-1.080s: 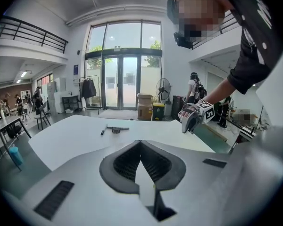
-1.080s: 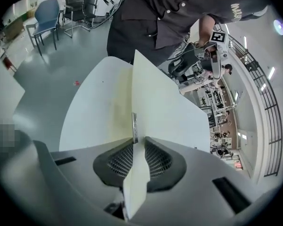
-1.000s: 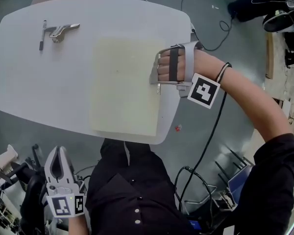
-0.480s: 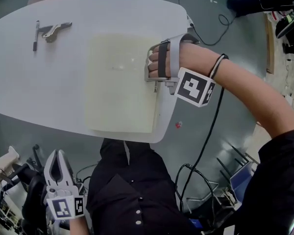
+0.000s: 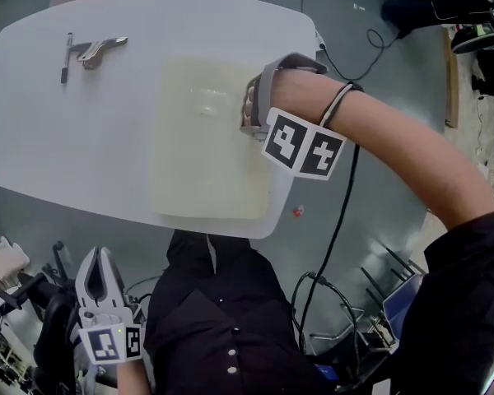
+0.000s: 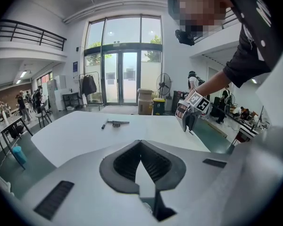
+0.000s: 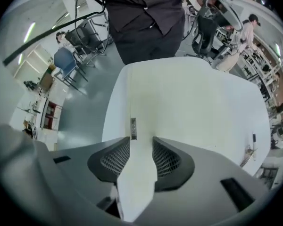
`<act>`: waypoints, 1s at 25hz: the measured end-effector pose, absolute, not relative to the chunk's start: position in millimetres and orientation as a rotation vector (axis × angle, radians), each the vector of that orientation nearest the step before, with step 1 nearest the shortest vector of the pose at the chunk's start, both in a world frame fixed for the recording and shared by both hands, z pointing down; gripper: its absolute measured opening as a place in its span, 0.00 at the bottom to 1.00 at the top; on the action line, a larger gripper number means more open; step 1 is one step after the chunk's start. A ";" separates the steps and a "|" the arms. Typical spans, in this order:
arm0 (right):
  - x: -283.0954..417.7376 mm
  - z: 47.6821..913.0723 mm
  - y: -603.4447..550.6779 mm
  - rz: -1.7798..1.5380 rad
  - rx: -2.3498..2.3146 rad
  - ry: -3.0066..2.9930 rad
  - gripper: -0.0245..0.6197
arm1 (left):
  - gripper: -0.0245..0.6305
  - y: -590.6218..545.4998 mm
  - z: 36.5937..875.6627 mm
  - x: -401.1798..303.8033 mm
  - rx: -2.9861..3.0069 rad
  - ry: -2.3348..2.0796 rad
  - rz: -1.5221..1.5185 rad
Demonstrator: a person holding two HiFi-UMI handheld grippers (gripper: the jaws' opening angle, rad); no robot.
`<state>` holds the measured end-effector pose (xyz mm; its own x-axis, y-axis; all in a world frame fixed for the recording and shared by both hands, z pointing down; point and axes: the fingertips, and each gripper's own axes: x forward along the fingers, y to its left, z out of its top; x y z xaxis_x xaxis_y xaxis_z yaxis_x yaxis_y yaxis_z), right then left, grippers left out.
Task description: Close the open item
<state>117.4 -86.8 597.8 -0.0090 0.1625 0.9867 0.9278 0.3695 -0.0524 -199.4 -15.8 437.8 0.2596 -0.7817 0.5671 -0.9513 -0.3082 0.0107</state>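
Right gripper view: right tool (image 7: 141, 139) just opening, empty; metal tab (image 7: 133, 128) of pouch (image 7: 179, 107) just ahead.

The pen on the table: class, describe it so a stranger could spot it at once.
Start at the white oval table and go to its far left end in the head view. Two things lie there side by side: the pen is the left one, slim, dark and straight; the metal tool is silvery and bent.
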 end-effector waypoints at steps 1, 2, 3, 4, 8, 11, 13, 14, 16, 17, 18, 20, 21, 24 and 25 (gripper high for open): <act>117.8 597.1 -86.4 -0.784 -1.043 -1.456 0.30 | 0.06 -16.0 438.6 -198.8 2.184 -1.581 0.669; 118.7 596.5 -85.6 -0.742 -1.045 -1.441 0.31 | 0.07 -15.9 439.1 -197.5 2.184 -1.577 0.666; 119.6 596.1 -84.4 -0.699 -1.047 -1.426 0.34 | 0.06 -15.8 439.1 -195.8 2.185 -1.571 0.663; 119.9 595.6 -83.2 -0.649 -1.044 -1.416 0.34 | 0.07 -16.0 438.6 -194.1 2.189 -1.566 0.659; 110.7 593.1 -85.5 -0.453 -0.958 -1.457 0.24 | 0.06 -19.4 435.1 -193.4 2.199 -1.563 0.640; 100.5 598.1 -92.3 -0.435 -0.880 -1.499 0.11 | 0.06 -23.4 433.6 -198.8 2.194 -1.571 0.637; 97.7 600.8 -95.4 -0.419 -0.825 -1.537 0.09 | 0.06 -26.4 434.2 -203.7 2.186 -1.579 0.634; 97.0 601.5 -96.3 -0.419 -0.795 -1.565 0.09 | 0.06 -27.4 434.8 -205.9 2.181 -1.581 0.633; 96.8 601.5 -96.2 -0.472 -0.737 -1.627 0.09 | 0.06 -28.5 436.1 -208.4 2.175 -1.583 0.631; 97.5 600.9 -95.4 -0.525 -0.707 -1.654 0.10 | 0.06 -28.6 436.5 -208.4 2.174 -1.581 0.631; 98.4 600.0 -94.4 -0.587 -0.676 -1.677 0.09 | 0.06 -28.6 436.9 -207.8 2.175 -1.578 0.632; 100.1 598.7 -92.7 -0.700 -0.608 -1.717 0.08 | 0.06 -28.0 438.4 -205.6 2.180 -1.568 0.640; 100.3 598.5 -92.5 -0.740 -0.575 -1.736 0.08 | 0.06 -27.5 439.4 -204.7 2.181 -1.563 0.645; 98.4 599.2 -92.4 -0.805 -0.485 -1.803 0.08 | 0.06 -26.4 441.9 -203.6 2.185 -1.549 0.658; 97.7 599.3 -92.5 -0.810 -0.455 -1.826 0.08 | 0.06 -26.3 442.5 -203.7 2.187 -1.545 0.663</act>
